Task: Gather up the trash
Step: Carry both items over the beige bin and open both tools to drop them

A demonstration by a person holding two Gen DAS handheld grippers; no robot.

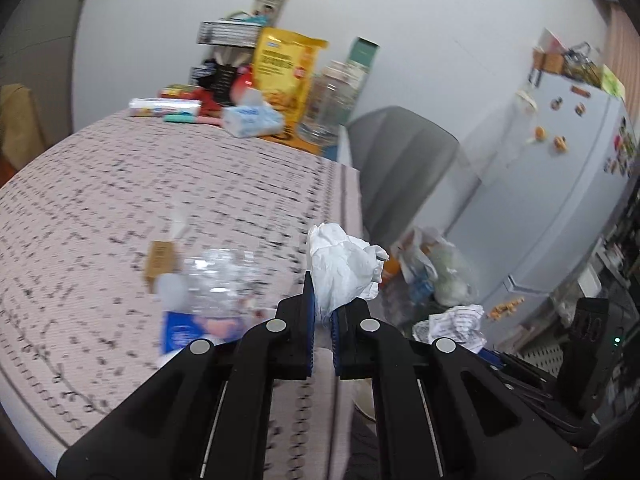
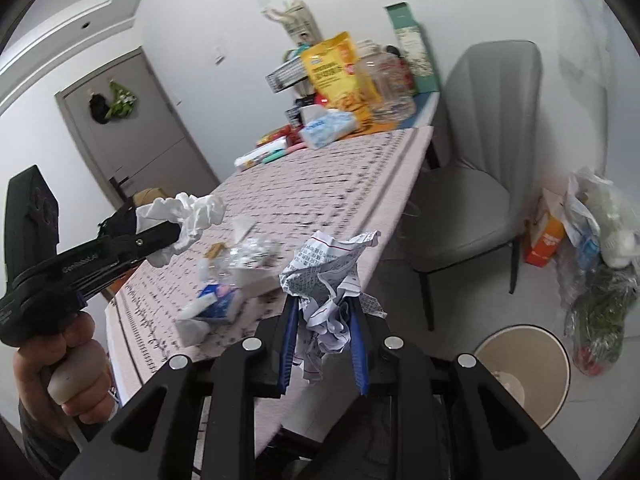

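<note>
The surface [image 2: 328, 184], covered in a patterned cloth, carries its groceries pushed to the far end against the wall, which leaves the near half for loose rubbish: a crushed clear bottle [image 1: 224, 276] and a blue-and-white wrapper [image 2: 218, 294] lie there, not yet picked up. A grey chair [image 2: 476, 184] stands at the surface's side, and a round beige bin [image 2: 524, 372] sits on the floor just below the near edge, probably so scraps can be dropped straight in.

Both tools are loaded and held clear of the cloth, which reads as carrying toward that bin. The left tongs [image 1: 323, 312] are pinched nearly closed on a crumpled white tissue [image 1: 344, 264]. The right tongs [image 2: 324, 320] stand a little wider, clamped on a ball of printed paper [image 2: 332, 276].

Only the right view shows the bin, the person's hand [image 2: 68, 368] on the left tool's grip, and the door. Only the left view shows the fridge [image 1: 552, 184] with its magnets.
</note>
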